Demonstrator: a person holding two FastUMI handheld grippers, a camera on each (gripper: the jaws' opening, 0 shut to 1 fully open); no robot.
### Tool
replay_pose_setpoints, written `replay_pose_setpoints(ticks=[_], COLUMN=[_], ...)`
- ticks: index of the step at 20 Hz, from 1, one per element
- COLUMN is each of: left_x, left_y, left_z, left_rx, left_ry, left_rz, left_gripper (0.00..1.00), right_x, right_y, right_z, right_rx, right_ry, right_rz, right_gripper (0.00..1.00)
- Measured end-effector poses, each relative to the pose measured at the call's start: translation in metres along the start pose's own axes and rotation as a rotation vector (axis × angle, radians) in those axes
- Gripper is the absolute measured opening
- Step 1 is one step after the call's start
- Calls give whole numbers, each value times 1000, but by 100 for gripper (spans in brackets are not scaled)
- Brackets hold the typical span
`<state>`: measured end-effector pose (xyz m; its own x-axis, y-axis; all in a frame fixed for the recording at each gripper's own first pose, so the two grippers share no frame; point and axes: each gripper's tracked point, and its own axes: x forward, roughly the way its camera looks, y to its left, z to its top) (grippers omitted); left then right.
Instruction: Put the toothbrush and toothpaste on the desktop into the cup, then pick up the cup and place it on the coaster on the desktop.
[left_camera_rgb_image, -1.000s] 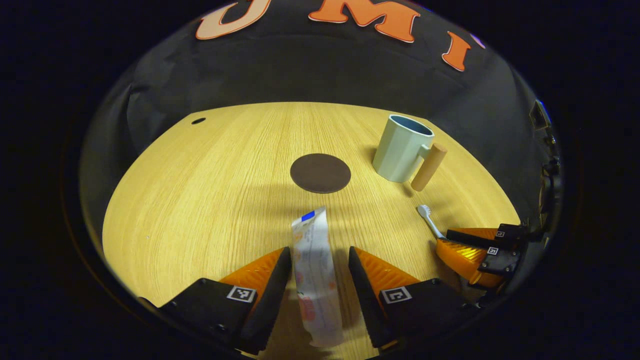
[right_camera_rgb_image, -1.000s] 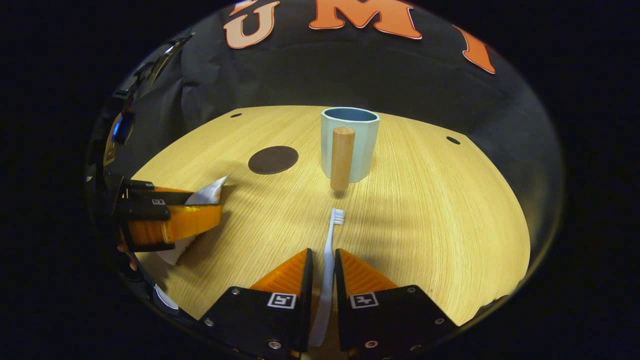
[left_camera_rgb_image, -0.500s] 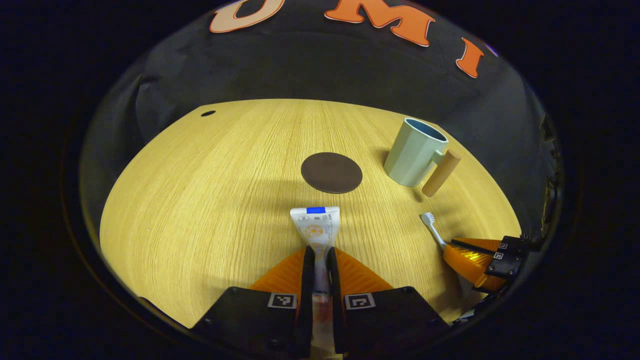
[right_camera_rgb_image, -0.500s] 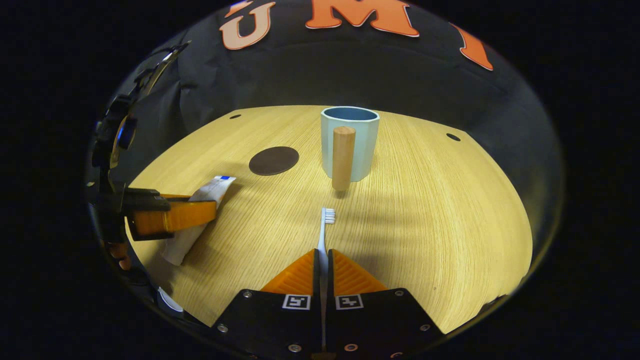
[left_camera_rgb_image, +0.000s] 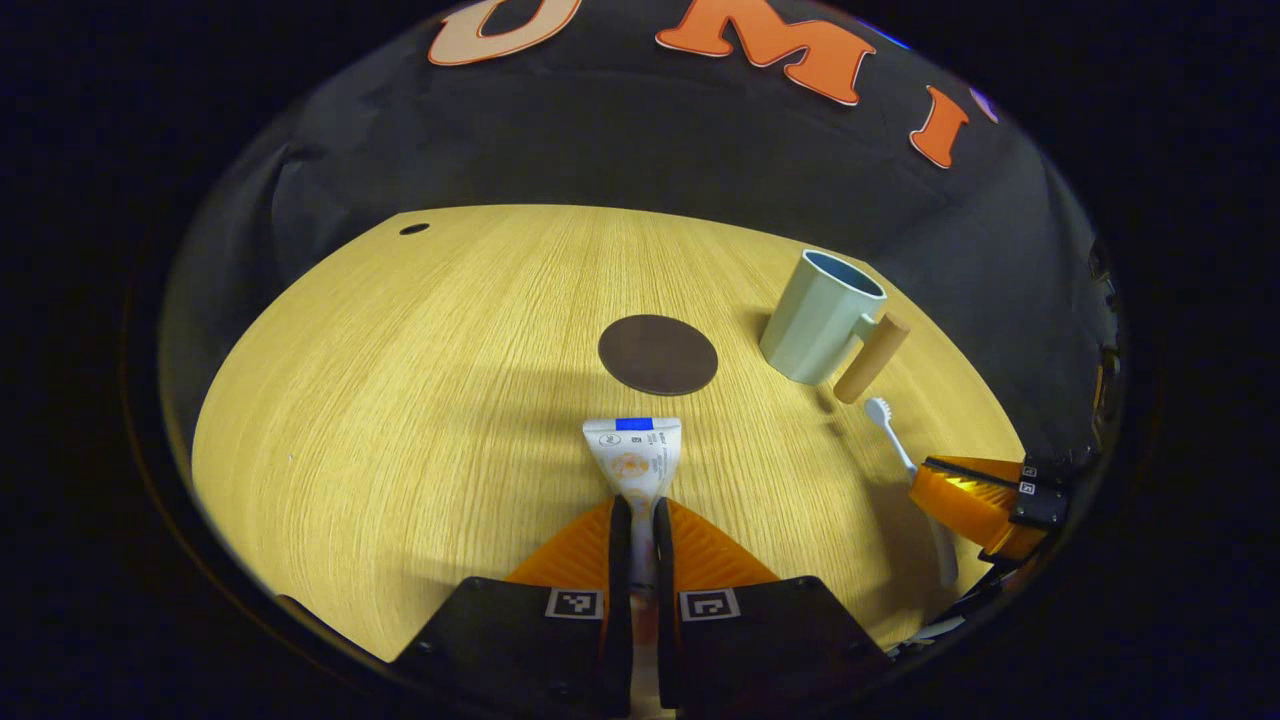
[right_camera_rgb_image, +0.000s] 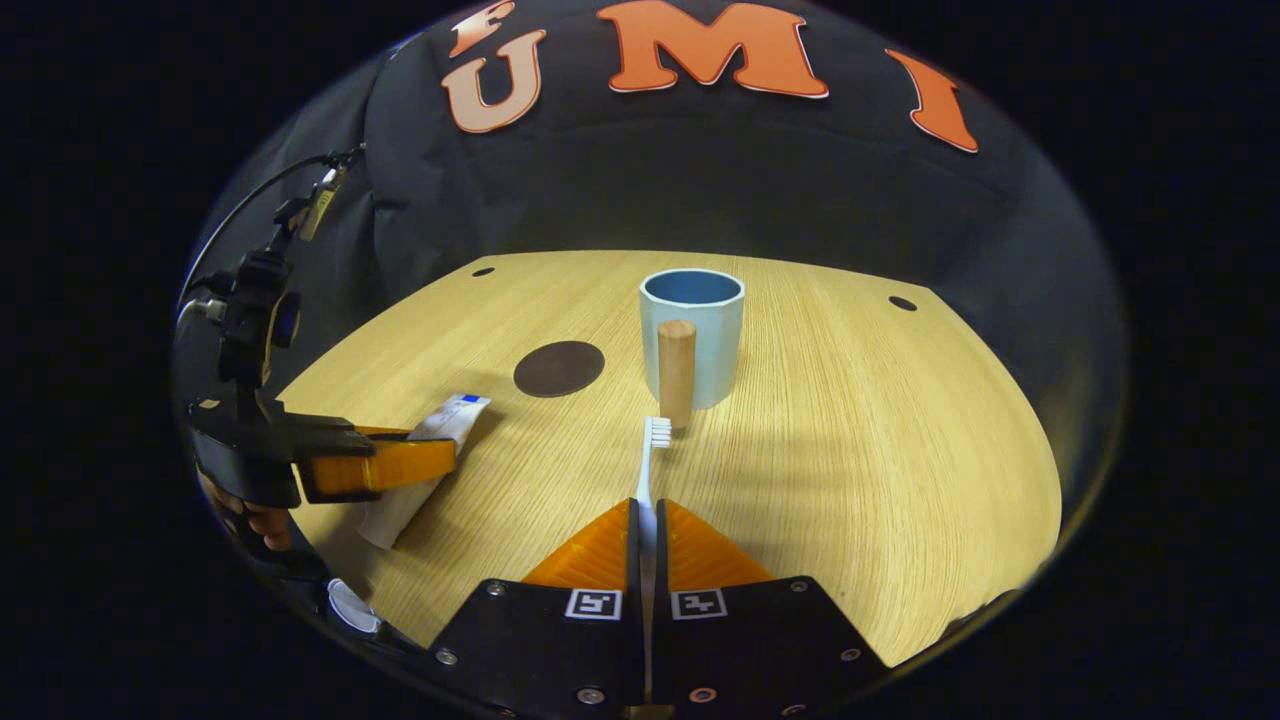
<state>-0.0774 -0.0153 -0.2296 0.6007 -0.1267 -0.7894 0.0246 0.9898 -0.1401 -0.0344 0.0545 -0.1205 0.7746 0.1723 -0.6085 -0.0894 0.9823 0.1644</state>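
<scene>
Cup: the cup (right_camera_rgb_image: 692, 335) stands upright on the table (right_camera_rgb_image: 880, 450), pale blue-green with faceted sides and a darker blue inside; what shows of the inside holds nothing. Its handle (right_camera_rgb_image: 676, 372) is a round wooden peg and faces the right gripper.
Coaster: the coaster (left_camera_rgb_image: 658, 354) is a dark flat disc, bare, to the left of the cup in the left gripper view and apart from it.
Left gripper: the left gripper (left_camera_rgb_image: 637, 520) is closed on the toothpaste (left_camera_rgb_image: 634, 458), a white flat tube whose crimped end points to the coaster.
Right gripper: the right gripper (right_camera_rgb_image: 646, 520) is clamped on the toothbrush (right_camera_rgb_image: 648, 470), a thin white one; its bristle head is near the foot of the handle.
Table: light wood with fine grain.
</scene>
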Motion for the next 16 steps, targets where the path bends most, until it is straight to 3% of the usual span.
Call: replay_pose_setpoints(ticks=[8,16], left_x=[-14,-34], left_y=[-4,-11], left_z=[24,51], left_rx=[13,26], left_ry=[-69,-199], left_rz=[-8,-43], left_gripper=[14,13], right_x=[-31,-43], right_y=[4,-5], right_z=[62,140], right_rx=[-21,-22], right_ry=[-180,-400], right_rz=[51,48], right_gripper=[4,4])
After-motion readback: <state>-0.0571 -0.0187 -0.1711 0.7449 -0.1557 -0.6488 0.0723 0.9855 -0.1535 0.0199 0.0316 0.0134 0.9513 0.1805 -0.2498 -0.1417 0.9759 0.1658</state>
